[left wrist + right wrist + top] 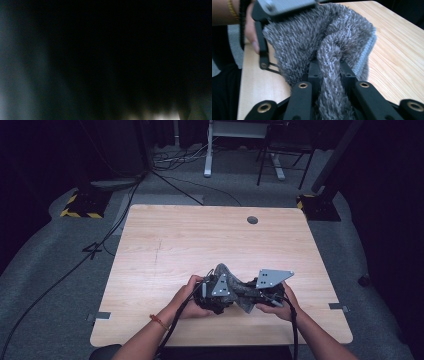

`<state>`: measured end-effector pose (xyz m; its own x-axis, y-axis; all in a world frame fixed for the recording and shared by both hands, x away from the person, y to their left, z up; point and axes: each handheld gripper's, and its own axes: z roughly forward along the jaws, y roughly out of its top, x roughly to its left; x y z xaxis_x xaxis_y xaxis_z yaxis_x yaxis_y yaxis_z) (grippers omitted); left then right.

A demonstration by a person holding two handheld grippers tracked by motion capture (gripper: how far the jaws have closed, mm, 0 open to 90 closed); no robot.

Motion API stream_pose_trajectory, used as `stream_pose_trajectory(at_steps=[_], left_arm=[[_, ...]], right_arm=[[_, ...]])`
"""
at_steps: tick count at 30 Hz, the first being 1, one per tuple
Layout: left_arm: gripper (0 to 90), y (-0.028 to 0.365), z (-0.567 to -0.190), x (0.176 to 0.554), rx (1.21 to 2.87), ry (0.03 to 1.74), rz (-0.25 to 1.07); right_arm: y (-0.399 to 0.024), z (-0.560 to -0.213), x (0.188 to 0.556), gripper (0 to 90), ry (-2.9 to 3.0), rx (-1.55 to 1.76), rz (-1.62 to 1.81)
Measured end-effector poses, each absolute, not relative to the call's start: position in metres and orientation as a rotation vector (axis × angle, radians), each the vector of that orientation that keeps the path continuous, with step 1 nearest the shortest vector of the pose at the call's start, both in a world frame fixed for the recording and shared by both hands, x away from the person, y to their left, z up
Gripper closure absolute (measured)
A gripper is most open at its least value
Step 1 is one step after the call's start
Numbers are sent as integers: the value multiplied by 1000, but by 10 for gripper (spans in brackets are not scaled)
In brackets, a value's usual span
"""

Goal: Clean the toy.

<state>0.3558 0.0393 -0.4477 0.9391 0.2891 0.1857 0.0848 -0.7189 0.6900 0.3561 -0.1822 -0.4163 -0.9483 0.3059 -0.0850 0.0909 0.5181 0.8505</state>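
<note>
Both grippers, right [329, 75] and left [212, 295], pinch my fuzzy grey cloth [324, 37] above the table's [165, 245] near edge, mid-fold I judge; next, lay it flat.

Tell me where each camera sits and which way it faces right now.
High view: above the person's side, looking forward and down on the wooden table; both forearms, left tool and right tool hold a grey fuzzy cloth.
Left gripper view: dark and blurred, nothing readable.
Right gripper view: rides the right tool, clamped on the cloth.
Shared: cloth, table, left tool.
</note>
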Motion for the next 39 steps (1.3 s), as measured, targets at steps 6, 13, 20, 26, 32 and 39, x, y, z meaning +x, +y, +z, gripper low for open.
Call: stream_pose_trajectory(at_steps=[6,13,20,26,32,39], left_arm=[[330,46,-441,355,2316,268,370],[331,53,-434,355,2250,274,347],[329,52,-438,357,2277,279,351],[329,48,-440,358,2298,272,359],[331,48,-439,356,2283,268,368],[333,51,-434,356,2240,273,347]], right_arm=[[-198,-426,367,765,2541,427,1343],[-205,-440,376,765,2583,495,1293],[-196,-430,371,766,2557,462,1380],[-195,-422,365,766,2523,430,1413],[-194,-421,364,766,2524,418,1416],[-192,-443,370,766,2602,443,1280]])
